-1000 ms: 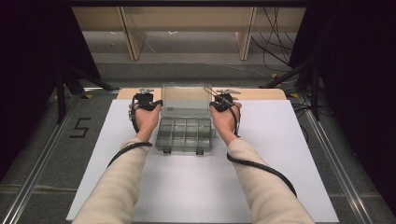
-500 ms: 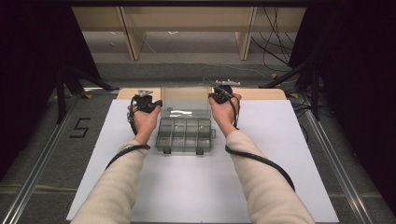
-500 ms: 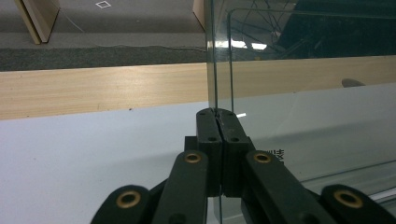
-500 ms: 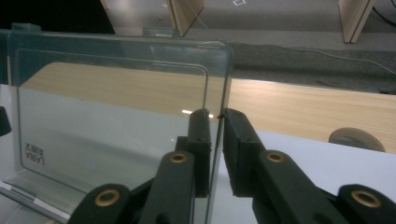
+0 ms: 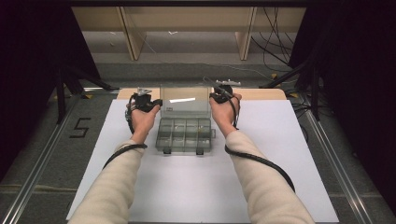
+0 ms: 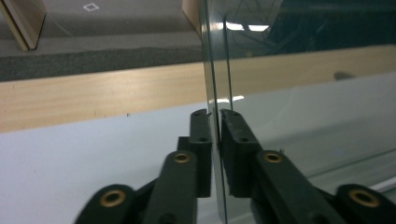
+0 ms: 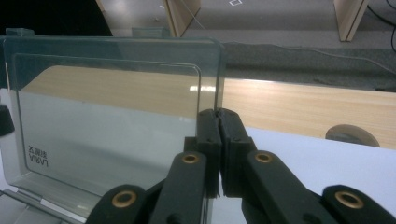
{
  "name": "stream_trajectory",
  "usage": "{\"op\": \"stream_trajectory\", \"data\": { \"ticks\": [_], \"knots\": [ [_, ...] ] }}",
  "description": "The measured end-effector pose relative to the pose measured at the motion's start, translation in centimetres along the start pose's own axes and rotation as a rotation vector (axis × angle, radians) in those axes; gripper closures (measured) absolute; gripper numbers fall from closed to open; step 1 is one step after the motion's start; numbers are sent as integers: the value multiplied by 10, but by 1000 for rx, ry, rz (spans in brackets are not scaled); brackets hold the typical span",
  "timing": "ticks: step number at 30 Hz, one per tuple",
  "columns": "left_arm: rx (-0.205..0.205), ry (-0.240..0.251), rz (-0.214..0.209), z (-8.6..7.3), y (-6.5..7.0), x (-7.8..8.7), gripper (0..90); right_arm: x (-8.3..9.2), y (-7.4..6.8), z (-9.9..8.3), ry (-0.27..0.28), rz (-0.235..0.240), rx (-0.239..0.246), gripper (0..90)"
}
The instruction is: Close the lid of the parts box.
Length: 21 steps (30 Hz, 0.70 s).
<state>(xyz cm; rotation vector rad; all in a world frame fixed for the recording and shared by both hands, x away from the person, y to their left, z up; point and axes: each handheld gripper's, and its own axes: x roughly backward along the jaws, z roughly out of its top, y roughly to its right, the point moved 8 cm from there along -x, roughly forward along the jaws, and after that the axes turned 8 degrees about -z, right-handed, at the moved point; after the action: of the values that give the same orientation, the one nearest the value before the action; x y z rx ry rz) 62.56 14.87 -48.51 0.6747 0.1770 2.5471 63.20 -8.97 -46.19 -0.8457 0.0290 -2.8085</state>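
While the person keeps both forearms stretched over the white surface (image 5: pixel 280 154), a clear plastic organizer box (image 5: pixel 185 135) lies near the far edge of that surface, about midway between its left and right edges. Its base has many small compartments, and its transparent lid (image 5: pixel 184 101) stands upright at the far side of the base, hinged there.

At the left edge of the lid I see the left gripper (image 5: pixel 150 103). From the left gripper view the lid (image 6: pixel 215 70) is seen edge-on, running between the two black fingers (image 6: pixel 201 135). These fingers have just been opening a little, and a thin gap shows between the lid and each pad, so they do not press it.

At the right edge of the lid is the right gripper (image 5: pixel 218 96). From the right gripper view, its fingers (image 7: pixel 208 133) are pressed together on the edge of the lid (image 7: pixel 107 135) and pinch it. Small printed letters show on the lower corner of the lid.

Beyond the white surface a strip of light wood (image 5: pixel 261 93) runs along the far edge, and after it comes grey floor (image 5: pixel 187 56) with wooden legs (image 5: pixel 133 35).
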Motion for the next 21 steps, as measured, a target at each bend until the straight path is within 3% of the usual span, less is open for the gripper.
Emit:
{"op": "stream_trajectory", "data": {
  "ticks": [4,7,15,21],
  "knots": [
    [-29,13,-9,15,1,3,751,6,-2,0,10,16,7,892],
    [-54,-10,0,21,2,2,748,10,-3,0,23,24,13,893],
    [-29,1,8,25,3,3,855,14,-2,-1,37,36,25,892],
    [-24,16,5,25,6,6,872,15,-1,-3,36,41,20,887]
  ]
}}
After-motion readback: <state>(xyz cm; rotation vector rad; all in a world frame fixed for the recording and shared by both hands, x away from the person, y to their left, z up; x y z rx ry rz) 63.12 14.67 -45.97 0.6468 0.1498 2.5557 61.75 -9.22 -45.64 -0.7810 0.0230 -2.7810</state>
